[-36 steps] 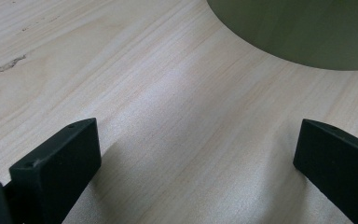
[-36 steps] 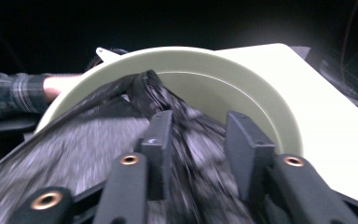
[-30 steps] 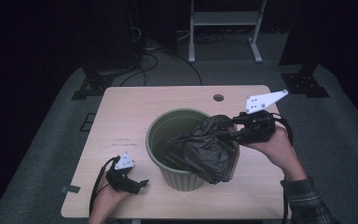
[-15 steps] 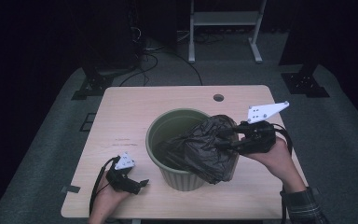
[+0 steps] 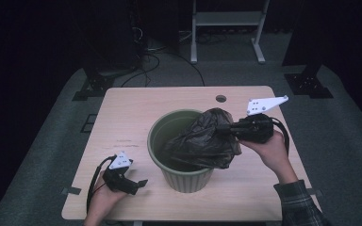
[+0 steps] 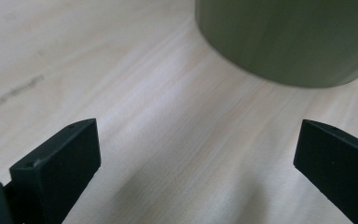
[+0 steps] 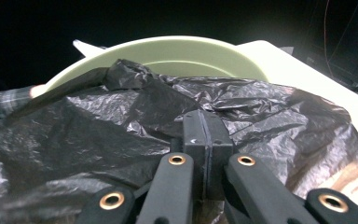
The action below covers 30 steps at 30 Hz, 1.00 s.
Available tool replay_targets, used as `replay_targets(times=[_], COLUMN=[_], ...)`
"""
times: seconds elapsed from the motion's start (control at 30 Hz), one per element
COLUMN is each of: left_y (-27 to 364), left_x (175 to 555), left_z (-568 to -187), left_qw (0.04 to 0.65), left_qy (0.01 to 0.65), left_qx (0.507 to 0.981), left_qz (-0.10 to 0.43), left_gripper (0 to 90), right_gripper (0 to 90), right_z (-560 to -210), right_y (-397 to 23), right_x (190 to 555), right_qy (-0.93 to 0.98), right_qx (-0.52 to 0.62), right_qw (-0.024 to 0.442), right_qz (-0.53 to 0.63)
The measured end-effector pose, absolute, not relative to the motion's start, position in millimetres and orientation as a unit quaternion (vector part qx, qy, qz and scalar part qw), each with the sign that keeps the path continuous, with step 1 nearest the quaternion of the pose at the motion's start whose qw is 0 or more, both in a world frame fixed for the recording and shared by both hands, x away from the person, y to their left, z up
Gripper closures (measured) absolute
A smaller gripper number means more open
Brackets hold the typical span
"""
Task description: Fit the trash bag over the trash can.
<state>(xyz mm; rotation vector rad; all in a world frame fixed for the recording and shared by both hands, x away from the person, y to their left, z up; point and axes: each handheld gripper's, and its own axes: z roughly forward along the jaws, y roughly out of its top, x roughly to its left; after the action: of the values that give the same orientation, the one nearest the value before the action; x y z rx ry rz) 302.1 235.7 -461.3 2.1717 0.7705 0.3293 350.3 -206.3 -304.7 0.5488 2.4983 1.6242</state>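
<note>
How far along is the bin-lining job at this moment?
Done: the black bag already lies partly in the green bin, draped over its right rim. In hand: the right gripper has just closed, pinching bag plastic at that rim. Left: the bag is crumpled, not spread around the rim, and the left gripper rests open on the table, beside the bin, holding nothing.

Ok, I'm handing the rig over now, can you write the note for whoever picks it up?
Right hand-held gripper: jaws have just been closing and now stand shut on the black bag at the far right of the bin's rim.
Left hand-held gripper: open, nothing between the jaws, low over the table left of the green bin.
Done: bag draped over the bin's right side.
Left: probably spreading it around the rim.
</note>
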Motion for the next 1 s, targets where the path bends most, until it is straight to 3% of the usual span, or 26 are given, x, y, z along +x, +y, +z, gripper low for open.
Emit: replay_targets(times=[0.33,0.6,0.9,1.0], left_y=[244,234,228,224], left_x=[286,278,281,285], left_z=[-408,-371,-326,-314], left_qw=[0.465,0.487,0.517,0.53], left_qy=[0.253,0.208,0.178,0.17], left_qx=[0.841,0.844,0.832,0.827], left_qz=[0.106,0.086,0.087,0.081], left_gripper=[0.0,6.7,23.5,34.7], right_gripper=[90.0,90.0,90.0,90.0], right_z=[-305,-305,-306,-305], right_y=[-203,-203,-203,-203], right_x=[360,360,360,360], right_qy=[0.821,0.822,0.822,0.823], right_qx=[0.179,0.174,0.173,0.172], right_qw=[0.056,0.051,0.05,0.048], right_qz=[0.538,0.54,0.54,0.539])
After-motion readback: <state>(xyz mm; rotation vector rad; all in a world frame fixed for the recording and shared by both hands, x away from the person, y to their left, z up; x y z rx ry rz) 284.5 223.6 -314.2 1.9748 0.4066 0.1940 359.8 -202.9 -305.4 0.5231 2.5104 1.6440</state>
